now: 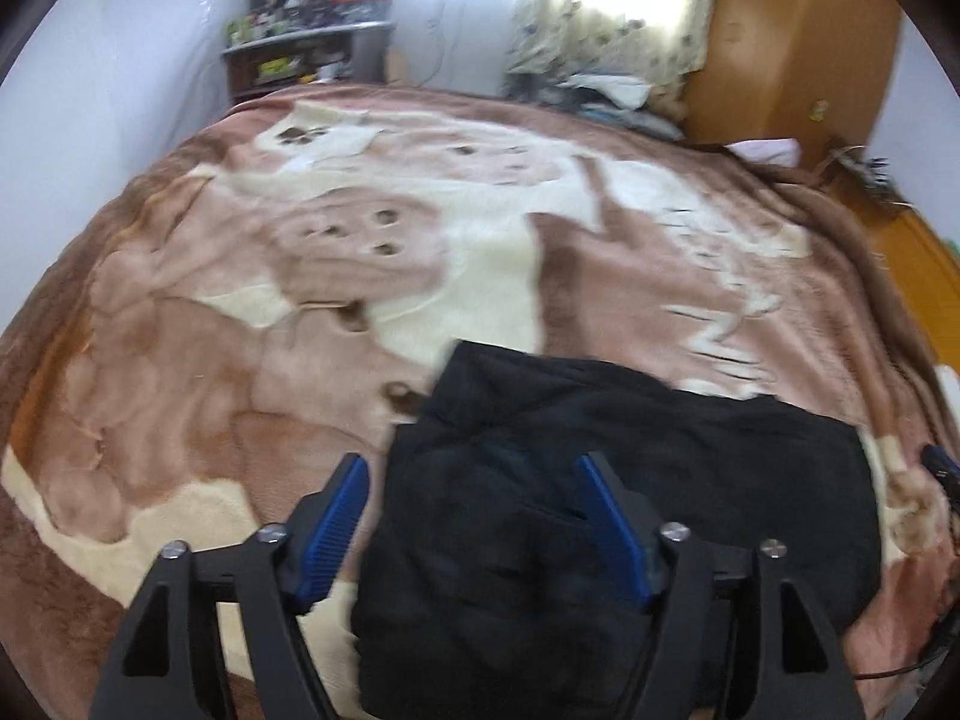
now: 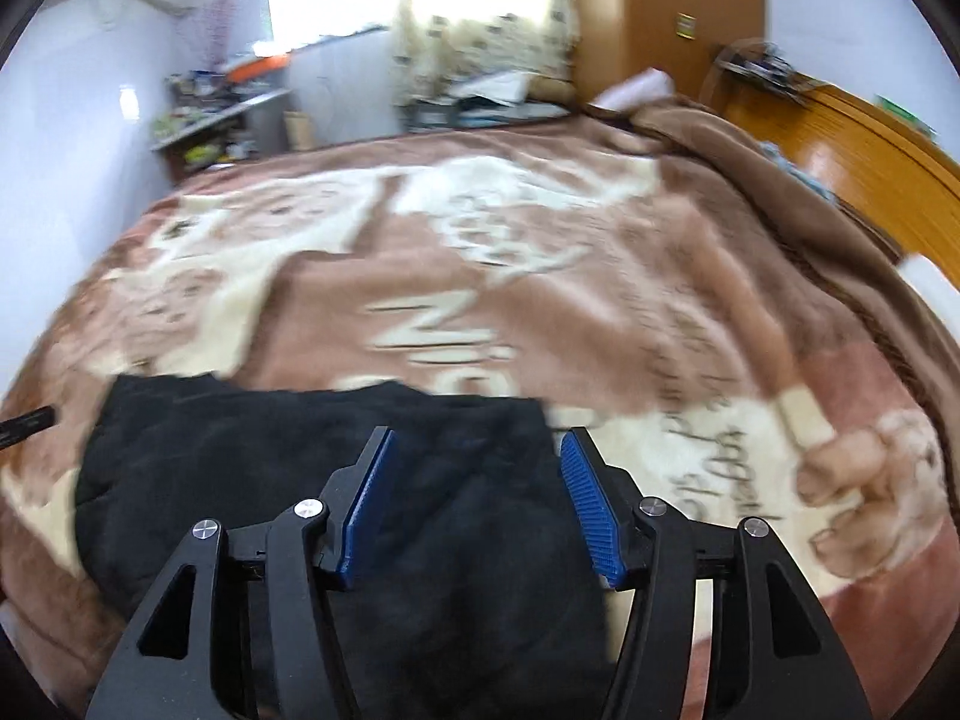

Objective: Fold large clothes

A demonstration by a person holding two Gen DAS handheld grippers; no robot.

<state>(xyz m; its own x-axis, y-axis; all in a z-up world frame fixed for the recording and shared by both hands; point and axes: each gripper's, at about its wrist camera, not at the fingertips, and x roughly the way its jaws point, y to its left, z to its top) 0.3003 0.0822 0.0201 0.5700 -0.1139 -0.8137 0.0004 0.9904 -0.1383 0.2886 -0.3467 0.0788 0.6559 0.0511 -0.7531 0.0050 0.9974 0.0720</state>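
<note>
Black garment (image 1: 630,480) at bottom middle. Brown and cream blanket (image 1: 300,312) with paw prints. Blue pads (image 1: 336,522) on black grippers. Orange wardrobe (image 1: 792,42) upper right. Spotted cream curtain (image 1: 618,6).

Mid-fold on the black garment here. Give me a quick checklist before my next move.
1. Left gripper released: ok, jaws apart, nothing pinched.
2. Right gripper released: ok, jaws apart, pads bare.
3. Black garment folded into a compact bundle: ok, lying on the blanket.
4. Bundle edges squared: cannot tell, both views are blurred.
5. Near edge of the bundle: cannot tell, hidden behind the fingers.
6. Blanket around the garment free of other clothes: ok.
</note>
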